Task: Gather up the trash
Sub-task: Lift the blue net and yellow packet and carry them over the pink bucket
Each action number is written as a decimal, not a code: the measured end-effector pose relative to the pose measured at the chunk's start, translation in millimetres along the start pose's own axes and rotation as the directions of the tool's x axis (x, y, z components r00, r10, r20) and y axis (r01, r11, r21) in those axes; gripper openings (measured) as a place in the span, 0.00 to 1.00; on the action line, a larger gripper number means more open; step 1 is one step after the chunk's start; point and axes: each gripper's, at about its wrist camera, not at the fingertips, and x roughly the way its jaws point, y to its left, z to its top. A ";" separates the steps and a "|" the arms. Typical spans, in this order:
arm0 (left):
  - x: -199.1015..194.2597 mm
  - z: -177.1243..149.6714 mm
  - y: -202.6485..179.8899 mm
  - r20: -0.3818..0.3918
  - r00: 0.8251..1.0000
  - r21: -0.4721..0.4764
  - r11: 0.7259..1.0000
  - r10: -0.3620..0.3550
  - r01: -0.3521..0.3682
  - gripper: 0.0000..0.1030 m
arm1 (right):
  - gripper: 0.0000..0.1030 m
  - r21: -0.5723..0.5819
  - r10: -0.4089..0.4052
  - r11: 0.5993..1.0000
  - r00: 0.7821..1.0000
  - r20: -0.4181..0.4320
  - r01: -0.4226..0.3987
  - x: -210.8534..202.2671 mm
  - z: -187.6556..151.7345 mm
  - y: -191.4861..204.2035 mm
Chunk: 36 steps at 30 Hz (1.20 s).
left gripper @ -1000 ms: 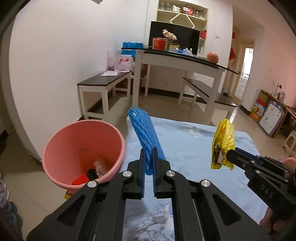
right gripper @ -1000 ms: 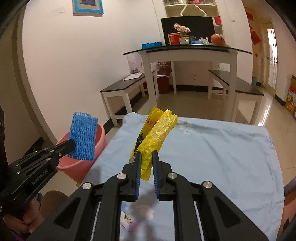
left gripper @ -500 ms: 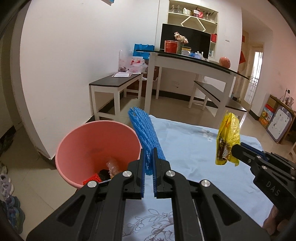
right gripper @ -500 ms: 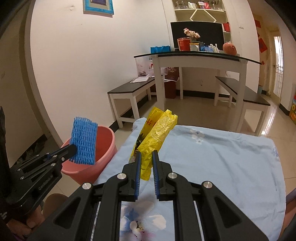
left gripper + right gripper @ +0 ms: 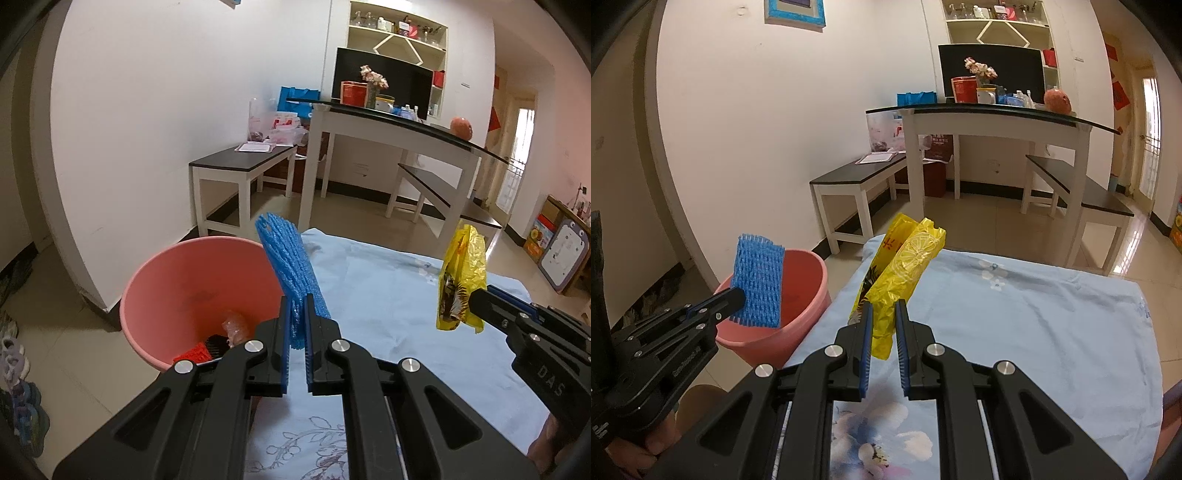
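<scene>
My left gripper is shut on a blue foam net sleeve and holds it upright at the right rim of the pink bucket. In the right wrist view the sleeve hangs over the bucket's opening, held by the left gripper. The bucket holds red, black and clear scraps. My right gripper is shut on a yellow snack wrapper above the table's left part; the wrapper also shows in the left wrist view, with the right gripper behind it.
The table carries a light blue flowered cloth. The bucket stands on the tiled floor at the table's left edge. Behind are a white wall, two dark benches and a tall white table with clutter. Shoes lie at far left.
Both grippers have moved left toward the bucket with their loads. The blue sleeve now overlaps the bucket's rim, and the bucket looks nearer and larger. Both stay shut.
</scene>
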 end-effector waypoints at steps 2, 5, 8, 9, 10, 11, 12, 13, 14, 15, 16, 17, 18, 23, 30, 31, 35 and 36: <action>0.7 -0.2 2.9 0.000 1.000 -0.009 1.000 0.010 -0.010 0.06 | 0.11 -0.010 0.004 1.000 1.000 0.002 -0.004 1.6 1.0 4.0; 1.7 0.9 8.0 0.000 1.000 -0.022 0.999 0.024 -0.024 0.06 | 0.11 -0.027 0.011 1.000 1.000 0.004 -0.011 5.6 3.2 11.0; 3.1 1.8 16.9 0.004 0.998 -0.043 0.998 0.055 -0.055 0.06 | 0.11 -0.044 0.021 0.999 1.000 0.006 -0.021 9.5 6.0 18.2; 3.3 2.4 20.7 0.005 0.998 -0.050 0.997 0.063 -0.062 0.06 | 0.11 -0.052 0.026 0.998 1.000 0.007 -0.026 11.3 7.2 21.4; 3.8 3.1 22.5 0.007 0.997 -0.056 0.996 0.070 -0.070 0.06 | 0.11 -0.059 0.031 0.998 0.999 0.008 -0.030 13.3 8.8 24.8; 4.2 3.8 25.5 0.009 0.997 -0.062 0.995 0.079 -0.079 0.06 | 0.11 -0.064 0.036 0.997 0.999 0.009 -0.035 15.4 10.7 28.5; 4.4 4.3 28.3 0.013 0.996 -0.066 0.994 0.090 -0.089 0.06 | 0.11 -0.070 0.040 0.997 0.999 0.010 -0.039 16.5 11.5 31.1; 4.8 5.1 30.6 0.015 0.995 -0.069 0.993 0.098 -0.097 0.06 | 0.11 -0.080 0.047 0.996 0.999 0.012 -0.046 19.1 13.2 35.6; 5.2 5.6 33.5 0.016 0.994 -0.073 0.992 0.107 -0.106 0.06 | 0.11 -0.089 0.052 0.995 0.999 0.014 -0.050 20.4 14.0 38.5; 5.2 6.2 35.4 0.017 0.993 -0.077 0.991 0.114 -0.112 0.06 | 0.11 -0.100 0.059 0.993 0.998 0.016 -0.057 22.3 15.2 42.9; 5.7 7.3 37.9 0.018 0.992 -0.081 0.990 0.121 -0.119 0.06 | 0.11 -0.109 0.065 0.992 0.998 0.017 -0.062 24.2 16.2 46.7; 5.9 7.3 40.4 0.017 0.992 -0.085 0.988 0.128 -0.126 0.06 | 0.11 -0.115 0.069 0.991 0.997 0.017 -0.066 25.2 16.7 50.6; 6.6 7.6 43.9 0.016 0.991 -0.091 0.987 0.135 -0.133 0.06 | 0.11 -0.125 0.075 0.990 0.997 0.017 -0.072 27.4 17.6 54.7; 9.3 9.3 60.2 0.008 0.986 -0.120 0.979 0.165 -0.163 0.06 | 0.11 -0.157 0.097 0.983 0.995 0.011 -0.094 36.1 21.6 73.5; 12.6 10.3 83.2 -0.008 0.978 -0.155 0.966 0.207 -0.206 0.06 | 0.11 -0.192 0.117 0.975 0.993 -0.005 -0.116 48.9 23.9 93.1; 13.3 10.5 86.1 -0.010 0.977 -0.160 0.964 0.212 -0.211 0.06 | 0.11 -0.196 0.120 0.973 0.993 -0.009 -0.119 51.1 23.9 95.6; 14.5 11.1 92.0 -0.013 0.974 -0.173 0.959 0.226 -0.225 0.06 | 0.11 -0.210 0.128 0.969 0.992 -0.019 -0.130 56.8 22.8 106.5; 14.8 11.4 93.1 -0.014 0.973 -0.176 0.957 0.230 -0.229 0.06 | 0.11 -0.214 0.130 0.968 0.991 -0.021 -0.132 58.6 23.8 107.7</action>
